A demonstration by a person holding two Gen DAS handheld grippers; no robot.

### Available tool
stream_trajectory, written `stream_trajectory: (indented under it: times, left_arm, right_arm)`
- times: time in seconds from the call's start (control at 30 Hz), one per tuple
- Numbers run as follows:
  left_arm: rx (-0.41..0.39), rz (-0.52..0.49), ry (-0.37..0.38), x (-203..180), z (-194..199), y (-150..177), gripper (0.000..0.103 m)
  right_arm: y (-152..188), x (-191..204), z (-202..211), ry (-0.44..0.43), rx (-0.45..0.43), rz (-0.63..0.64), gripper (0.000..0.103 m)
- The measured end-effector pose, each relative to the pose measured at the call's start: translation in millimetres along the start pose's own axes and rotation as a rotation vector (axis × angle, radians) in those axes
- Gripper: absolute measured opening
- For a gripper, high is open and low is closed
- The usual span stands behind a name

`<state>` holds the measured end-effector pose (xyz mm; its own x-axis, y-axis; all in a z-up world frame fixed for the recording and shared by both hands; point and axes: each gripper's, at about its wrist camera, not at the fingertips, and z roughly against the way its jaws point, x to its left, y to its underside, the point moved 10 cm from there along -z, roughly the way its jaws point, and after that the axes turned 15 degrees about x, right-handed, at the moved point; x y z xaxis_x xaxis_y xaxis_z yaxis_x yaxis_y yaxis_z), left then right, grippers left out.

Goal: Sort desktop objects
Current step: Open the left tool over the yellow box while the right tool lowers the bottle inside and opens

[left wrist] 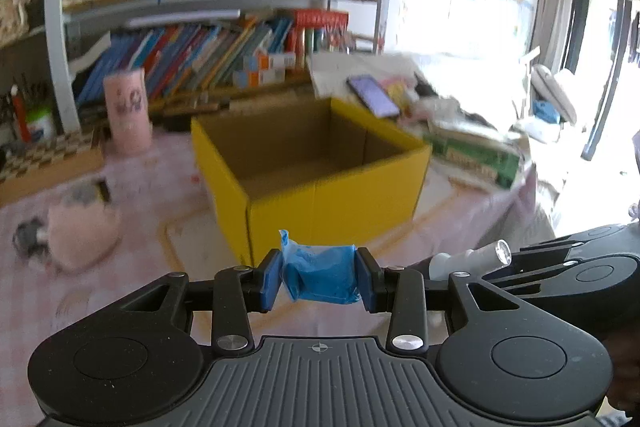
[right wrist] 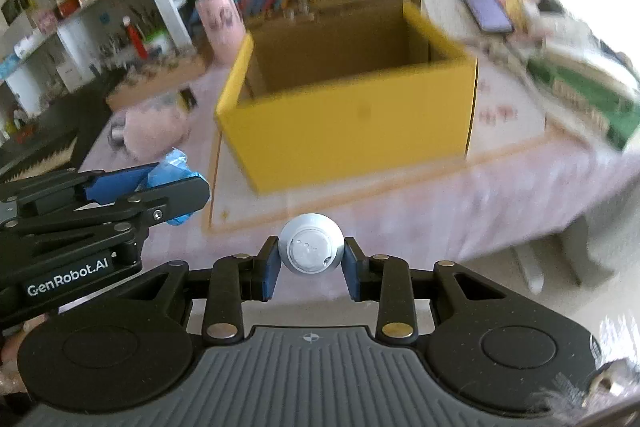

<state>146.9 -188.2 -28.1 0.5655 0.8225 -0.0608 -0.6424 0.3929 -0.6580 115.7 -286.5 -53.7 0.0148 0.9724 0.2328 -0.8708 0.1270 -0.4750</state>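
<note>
My left gripper (left wrist: pixel 319 277) is shut on a blue plastic packet (left wrist: pixel 320 275) and holds it above the table, short of the open yellow cardboard box (left wrist: pixel 328 203). The packet also shows in the right wrist view (right wrist: pixel 172 167), in the left gripper (right wrist: pixel 176 195) at the left. My right gripper (right wrist: pixel 310 267) is shut on a white-grey cylindrical bottle (right wrist: pixel 311 249), seen end-on. In the left wrist view the bottle (left wrist: pixel 476 257) pokes out at the right. The box (right wrist: pixel 360 131) stands ahead of both grippers; what shows of its inside is bare.
A pink plush pouch (left wrist: pixel 84 227) lies left of the box. A pink cylinder (left wrist: pixel 128 111) stands behind it. A phone (left wrist: pixel 372 95) and a green box (left wrist: pixel 476 155) lie on clutter to the right. Bookshelves (left wrist: pixel 208 55) stand at the back. The table edge (right wrist: pixel 560 227) drops off at the right.
</note>
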Motion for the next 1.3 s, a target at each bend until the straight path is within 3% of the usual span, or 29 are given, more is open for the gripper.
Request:
stream_trajectory:
  times: [0.27, 0.67, 0.97, 1.3]
  left_arm:
    - [-0.091, 0.007, -0.025, -9.2, -11.9, -65.0, 0.037]
    - [-0.111, 0.059, -0.125, -0.2, -47.9, -112.1, 0.037]
    - [-0.006, 0.094, -0.19, 14.8, -103.2, -117.7, 0.037]
    - [0.158, 0.104, -0.209, 24.5, -153.3, -98.7, 0.037]
  right_arm:
    - [-71.1, -32.7, 23.6, -0.016, -0.122, 0.048, 0.03]
    - [-147.0, -50.5, 9.3, -0.068, -0.161, 0.186, 0.03]
    - [-180.2, -61.5, -46.3, -0.067, -0.042, 0.305, 0.03]
    - [-205.6, -66.2, -112.3, 0.023, 0.127, 0.565, 0.03]
